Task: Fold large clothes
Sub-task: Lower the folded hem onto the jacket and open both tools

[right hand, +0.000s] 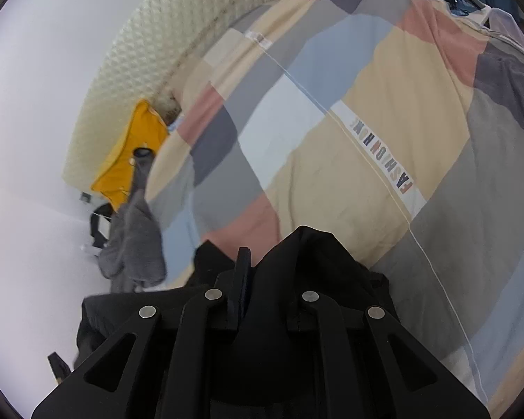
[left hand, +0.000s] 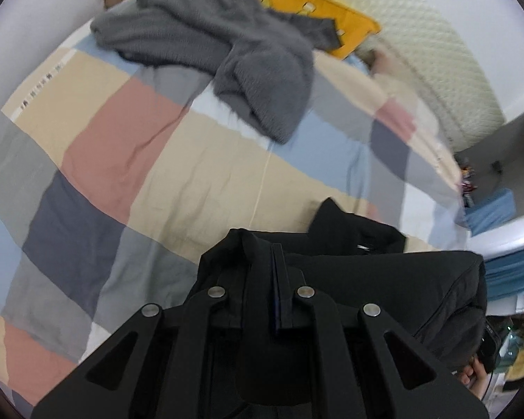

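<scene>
Left gripper (left hand: 277,272) and right gripper (right hand: 242,279) each pinch the black garment (left hand: 384,279) above the checked bedspread (left hand: 157,160)

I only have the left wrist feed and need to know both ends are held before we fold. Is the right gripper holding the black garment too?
Observer: Yes, the right gripper is shut on the black garment.
Operator: Anything printed on the bedspread near it?
Observer: The checked bedspread carries the words FASHION HOME on a white strip.
Operator: Where does the grey sweater sit from there?
Observer: The grey sweater lies at the bed's left edge, below the yellow pillow.
</scene>
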`<action>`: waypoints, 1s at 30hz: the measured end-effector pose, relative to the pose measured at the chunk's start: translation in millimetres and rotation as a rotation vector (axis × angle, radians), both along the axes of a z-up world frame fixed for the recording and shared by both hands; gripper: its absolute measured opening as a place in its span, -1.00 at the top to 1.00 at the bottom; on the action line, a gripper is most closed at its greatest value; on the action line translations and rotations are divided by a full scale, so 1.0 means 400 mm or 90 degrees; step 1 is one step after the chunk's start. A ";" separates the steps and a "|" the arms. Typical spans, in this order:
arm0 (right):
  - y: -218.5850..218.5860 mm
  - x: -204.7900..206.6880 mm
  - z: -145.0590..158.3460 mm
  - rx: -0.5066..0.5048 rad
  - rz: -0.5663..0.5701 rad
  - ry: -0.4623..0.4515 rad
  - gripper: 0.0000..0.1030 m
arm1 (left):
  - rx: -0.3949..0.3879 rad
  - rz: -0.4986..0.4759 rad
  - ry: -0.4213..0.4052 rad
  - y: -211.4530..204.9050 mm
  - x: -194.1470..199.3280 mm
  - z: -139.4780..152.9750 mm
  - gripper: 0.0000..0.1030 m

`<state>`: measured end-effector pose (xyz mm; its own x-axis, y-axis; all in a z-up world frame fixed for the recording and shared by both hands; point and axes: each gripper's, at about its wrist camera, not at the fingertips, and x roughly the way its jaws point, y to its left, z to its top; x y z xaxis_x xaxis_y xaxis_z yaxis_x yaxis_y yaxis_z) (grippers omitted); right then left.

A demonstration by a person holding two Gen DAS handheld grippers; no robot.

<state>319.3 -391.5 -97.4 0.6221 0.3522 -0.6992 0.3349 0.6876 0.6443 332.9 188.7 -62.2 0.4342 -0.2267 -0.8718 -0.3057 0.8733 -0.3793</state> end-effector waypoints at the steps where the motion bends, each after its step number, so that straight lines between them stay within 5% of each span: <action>1: 0.005 0.009 -0.009 -0.006 0.003 0.008 0.83 | 0.000 0.002 0.012 -0.002 0.016 -0.029 0.81; 7: 0.027 0.081 -0.099 -0.039 0.012 0.054 0.84 | 0.000 0.003 0.054 -0.029 0.093 -0.137 0.78; 15: -0.011 0.051 -0.197 0.061 -0.013 0.055 0.81 | -0.044 -0.036 0.056 -0.048 0.102 -0.170 0.78; 18: -0.014 0.023 -0.163 0.073 0.009 0.033 0.52 | -0.059 -0.030 0.065 -0.048 0.089 -0.158 0.68; 20: -0.017 -0.002 -0.127 0.060 0.022 0.036 0.07 | -0.068 -0.025 0.083 -0.041 0.068 -0.148 0.57; 22: -0.038 -0.039 -0.071 0.036 0.016 0.023 -0.34 | -0.083 -0.014 0.082 -0.029 0.038 -0.127 0.26; 23: -0.048 -0.054 -0.039 0.022 0.014 0.014 -0.42 | -0.093 -0.010 0.076 -0.024 0.025 -0.115 -0.12; 24: -0.052 -0.061 -0.019 0.010 0.015 0.008 -0.42 | -0.092 -0.011 0.064 -0.019 0.005 -0.087 -0.45; 25: -0.062 -0.081 0.026 -0.013 0.020 -0.003 -0.42 | -0.068 -0.013 0.054 -0.021 -0.006 -0.060 -0.51; 27: -0.070 -0.109 0.097 -0.051 0.019 -0.020 -0.42 | -0.011 -0.006 0.023 -0.021 -0.030 0.009 -0.52; 30: -0.065 -0.134 0.232 -0.112 0.021 -0.044 -0.42 | -0.006 -0.028 -0.038 -0.042 -0.054 0.124 -0.52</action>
<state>265.6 -417.5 -4.7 0.6609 0.2502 -0.7076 0.2688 0.8014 0.5344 311.2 171.8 -12.7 0.4750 -0.2554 -0.8421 -0.2431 0.8816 -0.4045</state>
